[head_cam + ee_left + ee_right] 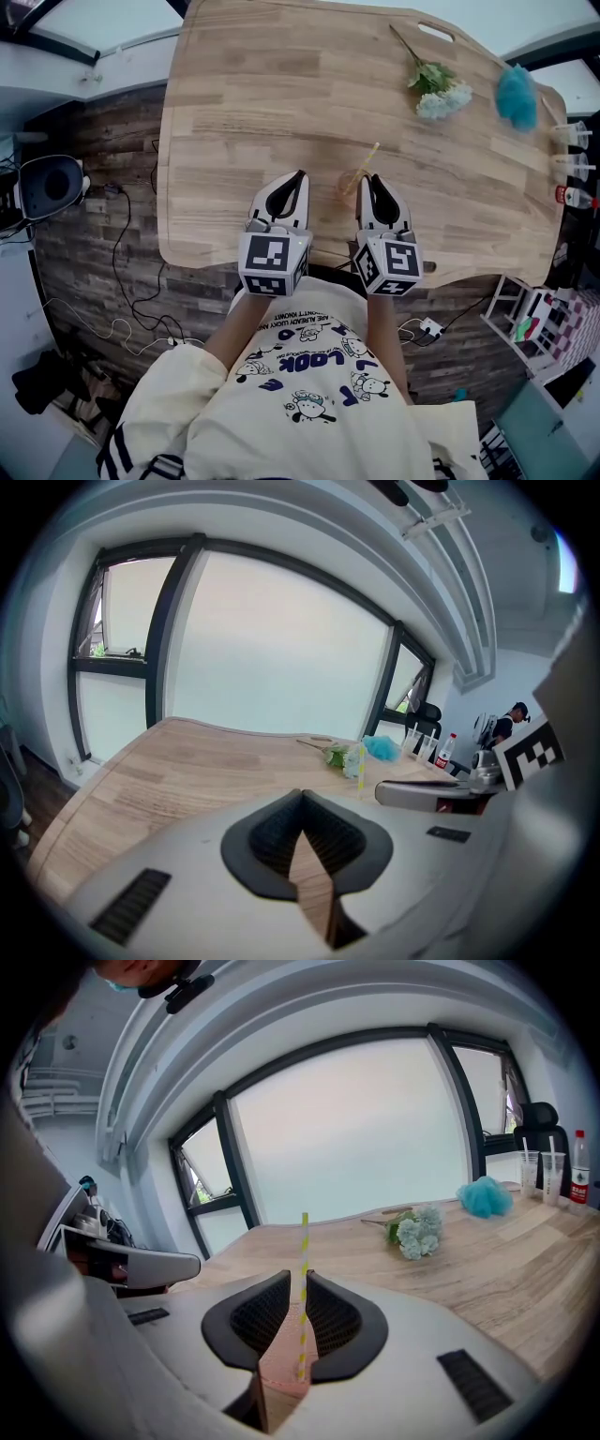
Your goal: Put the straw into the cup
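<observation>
Cup lower part hidden behind right gripper.

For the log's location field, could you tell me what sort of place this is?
Probably an office or lab room: a large wooden table stands beside tall windows, with an office chair and a bottle beyond its far end.

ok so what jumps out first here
A yellow-striped straw stands in the pinkish cup between the jaws of the right hand-held gripper, near the front edge of the wooden table. Farther back, pale flowers and a blue fluffy ball lie at the far right.
</observation>
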